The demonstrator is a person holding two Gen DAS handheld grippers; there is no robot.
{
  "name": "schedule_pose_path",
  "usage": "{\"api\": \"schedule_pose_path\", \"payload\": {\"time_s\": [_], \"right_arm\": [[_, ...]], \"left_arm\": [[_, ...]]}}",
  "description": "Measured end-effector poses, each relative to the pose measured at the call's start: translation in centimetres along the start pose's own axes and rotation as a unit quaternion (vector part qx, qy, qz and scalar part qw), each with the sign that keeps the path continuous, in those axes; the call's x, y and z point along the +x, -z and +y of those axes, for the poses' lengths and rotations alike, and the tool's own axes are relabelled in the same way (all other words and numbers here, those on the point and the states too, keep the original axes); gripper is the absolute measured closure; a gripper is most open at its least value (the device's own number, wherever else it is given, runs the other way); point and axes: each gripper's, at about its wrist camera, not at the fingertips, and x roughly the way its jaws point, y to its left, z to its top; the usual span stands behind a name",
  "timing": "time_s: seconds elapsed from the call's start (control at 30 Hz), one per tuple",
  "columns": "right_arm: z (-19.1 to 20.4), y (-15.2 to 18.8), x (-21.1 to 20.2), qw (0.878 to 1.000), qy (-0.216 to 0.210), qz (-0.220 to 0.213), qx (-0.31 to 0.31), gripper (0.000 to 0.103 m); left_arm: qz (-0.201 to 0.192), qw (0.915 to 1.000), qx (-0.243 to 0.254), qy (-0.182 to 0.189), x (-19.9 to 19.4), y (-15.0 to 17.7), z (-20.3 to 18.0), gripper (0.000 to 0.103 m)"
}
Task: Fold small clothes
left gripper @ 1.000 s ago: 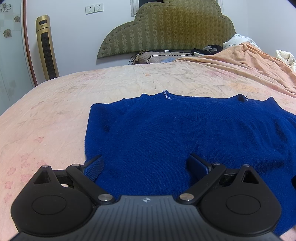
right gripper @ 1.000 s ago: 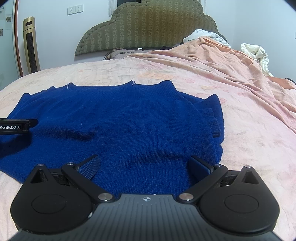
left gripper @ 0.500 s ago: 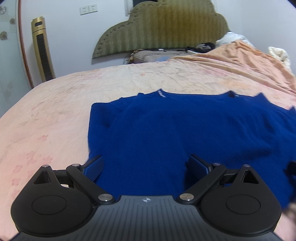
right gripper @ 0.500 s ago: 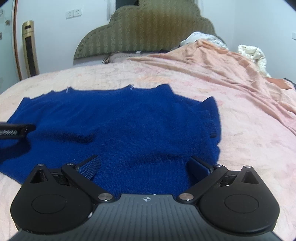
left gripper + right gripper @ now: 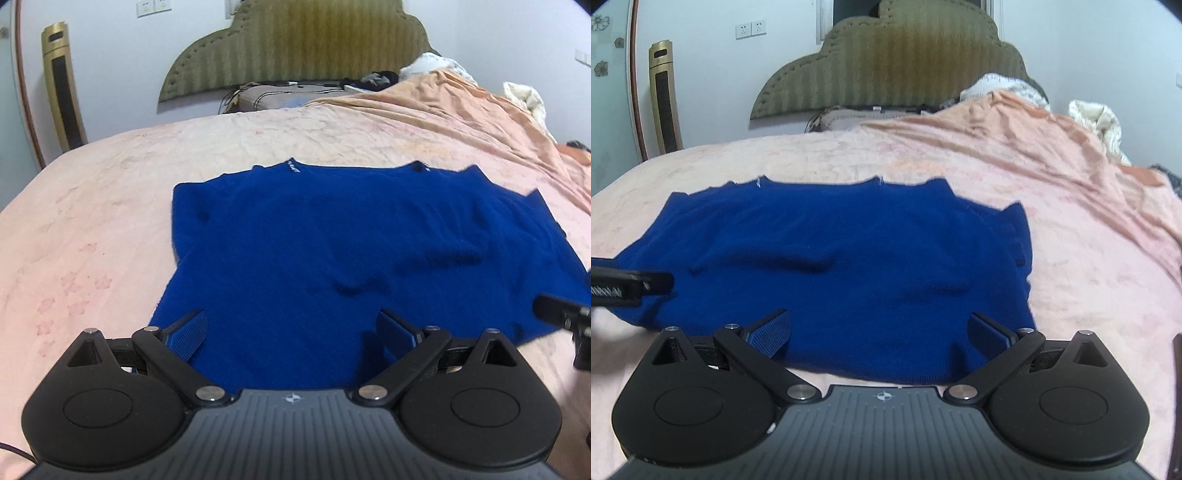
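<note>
Bed (image 5: 110,206) fills both views, covered in a pale pink floral sheet, lightly creased. Landmark: the blue sweater (image 5: 351,251) (image 5: 842,258), which lies flat on the sheet mid-bed, neckline pointing to the headboard (image 5: 295,48) (image 5: 886,70), hem nearest the cameras. Its sleeves look folded in at both sides; shallow ripples cross the body.

Beyond the sweater: olive padded headboard against a white wall, with a pillow (image 5: 266,96) and dark clutter at its base. Beyond and right of the sweater, a rumpled orange blanket (image 5: 461,110) (image 5: 1015,133) slopes up, white bedding (image 5: 1097,122) bunched behind it. Beyond and left, a gold tower fan (image 5: 62,85) (image 5: 665,96) stands by the wall; wall sockets (image 5: 750,29) above it.

Left gripper (image 5: 291,328) sits at the sweater's hem, left half, fingers spread wide over the knit, nothing pinched. Right gripper (image 5: 882,332) sits at the hem, right half, also spread wide and empty; whether the pads touch cloth, can't tell. Each gripper's tip shows at the edge of the other's view, over the hem. Nothing lies on the sweater.
</note>
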Motion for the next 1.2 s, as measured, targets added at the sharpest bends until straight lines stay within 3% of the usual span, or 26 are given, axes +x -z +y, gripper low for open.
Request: {"api": "schedule_pose_path", "payload": {"time_s": [0.17, 0.23, 0.47, 0.6, 0.83, 1.0, 1.2], "right_arm": [[0.2, 0.0, -0.9, 0.999, 0.017, -0.021, -0.028, 0.0], [-0.2, 0.4, -0.4, 0.999, 0.035, -0.01, -0.03, 0.0], [-2.1, 1.6, 0.7, 0.999, 0.023, 0.008, 0.031, 0.0], [-2.4, 2.1, 0.6, 0.999, 0.041, -0.003, 0.027, 0.0], [-4.0, 2.1, 0.7, 0.997, 0.023, 0.002, 0.069, 0.0], [-2.9, 2.3, 0.2, 0.999, 0.011, 0.001, 0.046, 0.0], [-2.2, 2.3, 0.2, 0.999, 0.032, -0.006, 0.032, 0.0]], "left_arm": [[-0.003, 0.9997, 0.024, 0.001, -0.3, 0.7, -0.8, 0.004], [-0.003, 0.9995, 0.031, -0.008, -0.2, 0.8, -1.1, 0.004], [0.002, 1.0, -0.004, 0.0, -0.4, 0.7, -0.8, 0.004], [-0.003, 0.9998, 0.01, -0.019, -0.4, 0.7, -1.4, 0.004], [-0.007, 0.9996, 0.01, -0.025, -0.4, 0.5, -1.5, 0.004], [-0.003, 0.9995, 0.013, -0.027, -0.3, 0.5, -1.3, 0.004], [-0.011, 0.9994, 0.013, -0.03, -0.9, 0.6, -1.0, 0.004]]}}
